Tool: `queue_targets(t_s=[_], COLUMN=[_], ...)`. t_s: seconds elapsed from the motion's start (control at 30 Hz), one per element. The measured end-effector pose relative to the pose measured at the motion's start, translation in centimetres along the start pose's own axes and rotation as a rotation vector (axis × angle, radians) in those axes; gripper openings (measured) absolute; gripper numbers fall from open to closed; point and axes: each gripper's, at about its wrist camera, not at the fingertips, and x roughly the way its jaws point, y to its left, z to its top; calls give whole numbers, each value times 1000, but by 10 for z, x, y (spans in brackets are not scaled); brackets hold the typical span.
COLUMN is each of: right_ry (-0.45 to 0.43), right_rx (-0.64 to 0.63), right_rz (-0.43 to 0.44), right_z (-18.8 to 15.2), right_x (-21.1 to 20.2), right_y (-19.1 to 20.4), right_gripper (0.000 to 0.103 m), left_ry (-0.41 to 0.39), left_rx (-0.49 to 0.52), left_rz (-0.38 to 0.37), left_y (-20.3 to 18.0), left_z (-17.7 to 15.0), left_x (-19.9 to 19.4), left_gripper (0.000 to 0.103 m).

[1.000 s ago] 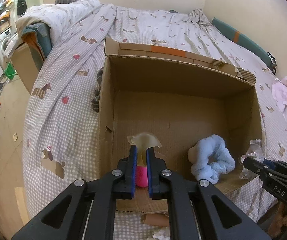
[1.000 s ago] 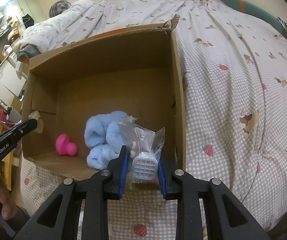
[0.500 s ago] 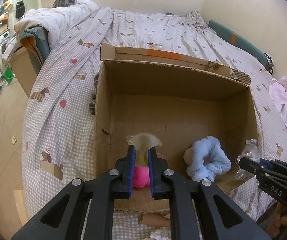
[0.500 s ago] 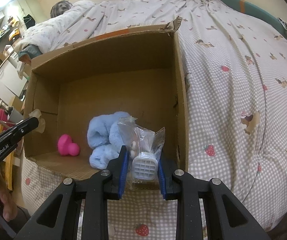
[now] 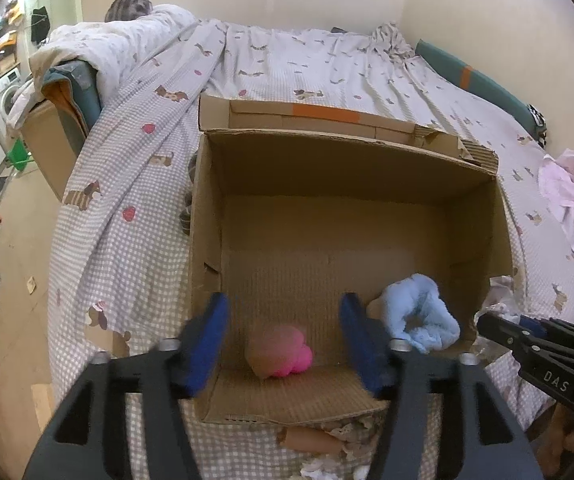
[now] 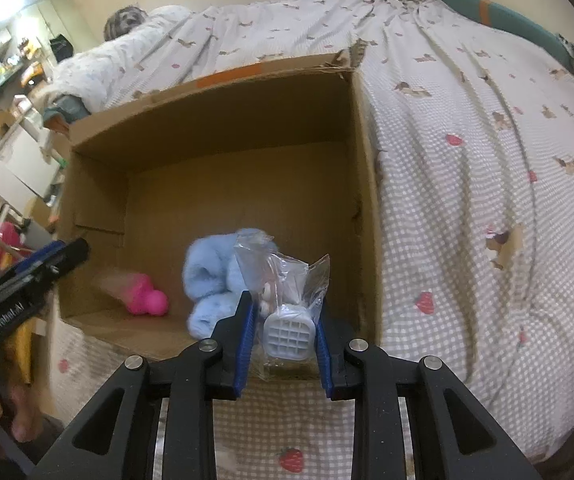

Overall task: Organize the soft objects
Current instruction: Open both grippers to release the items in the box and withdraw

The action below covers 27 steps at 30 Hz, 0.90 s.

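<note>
An open cardboard box lies on its side on the bed, its opening toward me; it also shows in the right wrist view. Inside lie a pink soft toy and a blue plush. My left gripper is open at the box mouth; a beige translucent piece, blurred, is dropping against the pink toy. My right gripper is shut on a clear plastic bag holding a white grid-faced object, at the box's right front corner.
The checked bedspread with dog prints covers the bed around the box. Pink cloth lies at the right. Torn paper and a cardboard tube lie below the box's front flap. Floor and furniture are at the far left.
My left gripper has opened and let go of the beige piece, which falls into the box beside the pink toy. The right gripper still holds the bag, almost unmoved.
</note>
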Motion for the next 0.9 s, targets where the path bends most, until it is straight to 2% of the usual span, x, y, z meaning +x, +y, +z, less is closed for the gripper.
queue_targets(t_s=[0.07, 0.1, 0.13, 0.27, 0.9], right_ry=[-10, -15, -23, -52, -48], right_rx=[-11, -11, -4, 26, 37], right_rz=[-6, -8, -2, 30, 65], right_z=[1, 1, 1, 4, -1], right_x=[-2, -3, -4, -10, -11], right_y=[3, 4, 4, 2, 3], right_gripper=[42, 66, 82, 84, 84], left_ry=[-9, -13, -15, -7, -26], left_rx=[-2, 0, 3, 23, 0], left_rz=[10, 21, 39, 88, 78], left_y=[0, -1, -2, -5, 6], left_z=[1, 1, 2, 1, -2], left_x=[-1, -2, -2, 0, -12], left_gripper=[72, 73, 73, 73, 73])
